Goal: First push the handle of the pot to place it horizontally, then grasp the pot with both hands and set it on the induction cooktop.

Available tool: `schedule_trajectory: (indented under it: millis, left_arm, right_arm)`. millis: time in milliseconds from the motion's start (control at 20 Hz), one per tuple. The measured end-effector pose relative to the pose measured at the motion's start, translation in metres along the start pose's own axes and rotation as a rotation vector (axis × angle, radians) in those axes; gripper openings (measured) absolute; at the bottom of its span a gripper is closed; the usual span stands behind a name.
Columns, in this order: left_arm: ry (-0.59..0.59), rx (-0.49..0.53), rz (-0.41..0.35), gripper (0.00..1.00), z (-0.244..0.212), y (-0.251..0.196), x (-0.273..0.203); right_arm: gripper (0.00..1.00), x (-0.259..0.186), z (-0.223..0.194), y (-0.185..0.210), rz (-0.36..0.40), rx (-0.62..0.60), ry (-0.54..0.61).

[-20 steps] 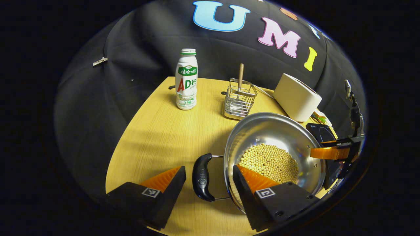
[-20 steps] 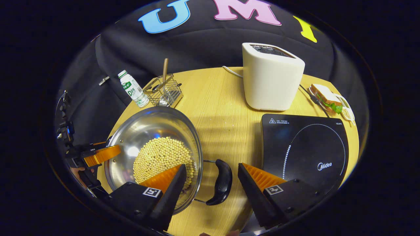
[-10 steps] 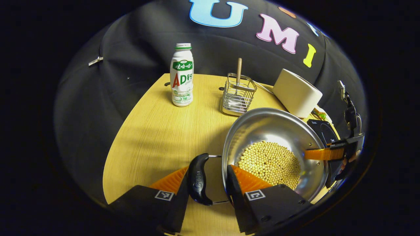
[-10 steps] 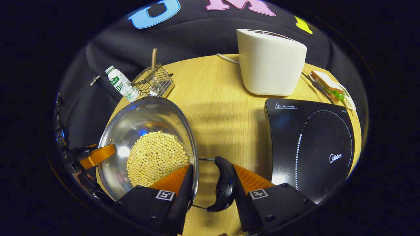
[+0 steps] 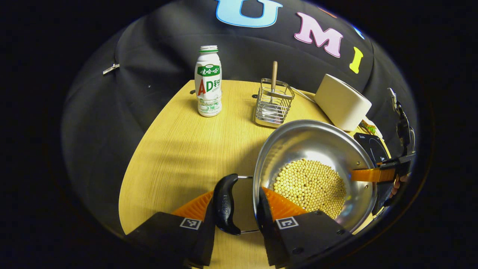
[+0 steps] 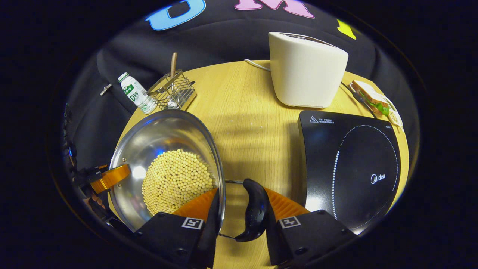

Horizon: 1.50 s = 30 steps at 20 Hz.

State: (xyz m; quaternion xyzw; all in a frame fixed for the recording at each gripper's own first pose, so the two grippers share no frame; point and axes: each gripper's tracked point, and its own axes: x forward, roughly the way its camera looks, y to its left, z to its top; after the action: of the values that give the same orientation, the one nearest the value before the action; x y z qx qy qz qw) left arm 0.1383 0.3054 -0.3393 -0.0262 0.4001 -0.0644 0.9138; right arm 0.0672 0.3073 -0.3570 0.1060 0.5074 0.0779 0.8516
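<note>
A steel pot (image 5: 313, 144) holding soybeans (image 5: 310, 186) is on the wooden table, with a black handle on each side. In the left gripper view, my left gripper (image 5: 235, 213) is shut on the near handle (image 5: 224, 203), one finger outside it and one inside the pot's wall. In the right gripper view, my right gripper (image 6: 239, 213) clamps the other handle (image 6: 254, 209) and the pot (image 6: 160, 130) wall the same way. The black induction cooktop (image 6: 351, 168) lies just right of that handle. Each view shows the other gripper's orange finger (image 5: 373, 175) (image 6: 110, 177) at the far rim.
A cream toaster (image 6: 306, 74) stands behind the cooktop, with a sandwich (image 6: 373, 101) on a plate at the back right. A wire basket (image 5: 273, 104) with a wooden-handled tool and a white bottle (image 5: 208, 84) stand behind the pot.
Both grippers went from open around the handles to shut on them. Both views have shifted slightly since then; the cooktop looks a little nearer in the right gripper view.
</note>
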Motion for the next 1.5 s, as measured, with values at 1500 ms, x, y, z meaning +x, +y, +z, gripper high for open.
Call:
schedule_trajectory:
  millis: [1500]
  left_arm:
    - [-0.050, 0.048, -0.063, 0.57, 0.053, -0.276, -0.042]
  right_arm:
    - [0.58, -0.133, 0.043, -0.242, -0.044, 0.039, -0.105]
